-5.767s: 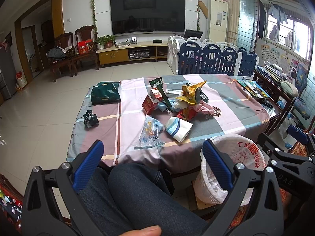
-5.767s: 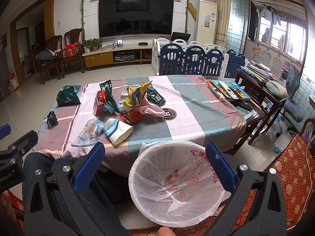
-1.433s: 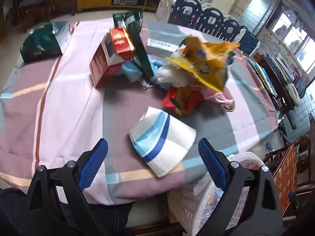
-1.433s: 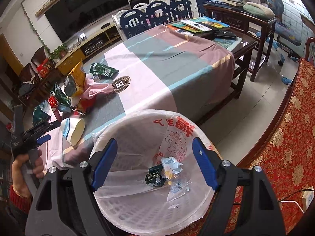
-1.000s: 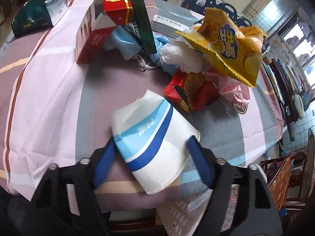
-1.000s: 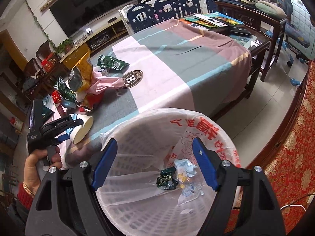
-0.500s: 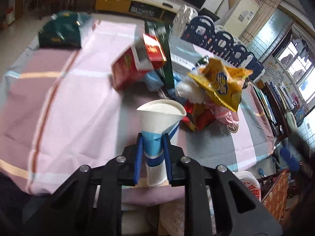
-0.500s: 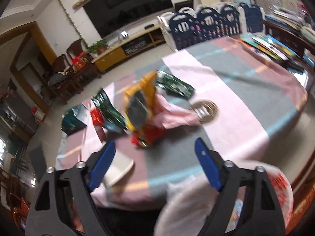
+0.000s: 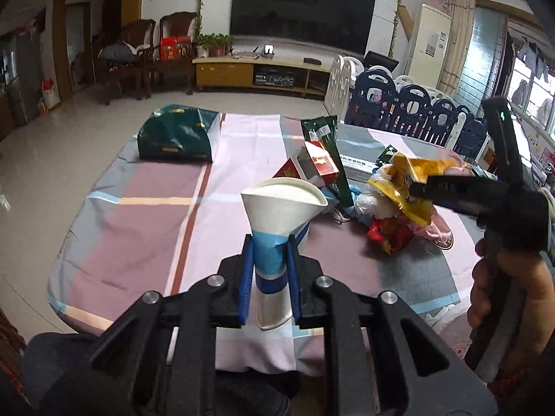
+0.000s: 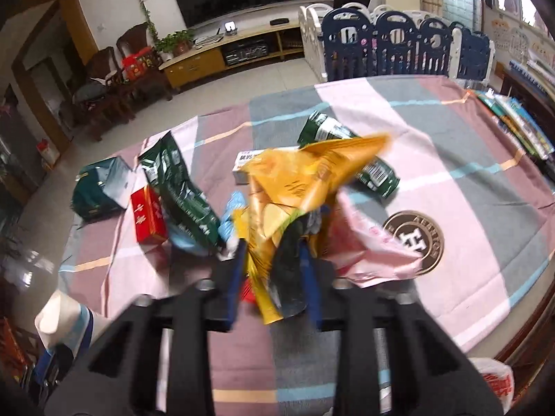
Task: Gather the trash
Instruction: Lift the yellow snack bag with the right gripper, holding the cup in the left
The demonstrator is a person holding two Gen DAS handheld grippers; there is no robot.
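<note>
Paper cup (image 9: 277, 239) now lifted, upright

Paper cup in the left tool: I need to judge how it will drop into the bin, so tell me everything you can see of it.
The paper cup is white with a light blue band and a dark blue stripe, made of thin paper. The left tool is shut on its lower body, crushing it narrow, so the open rim flares wide above. It stands roughly upright, mouth up, lifted above the striped tablecloth. Only the blue pads touch it.

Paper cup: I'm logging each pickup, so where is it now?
The paper cup is centred in the left wrist view, pinched by the left gripper above the table's near edge.
</note>
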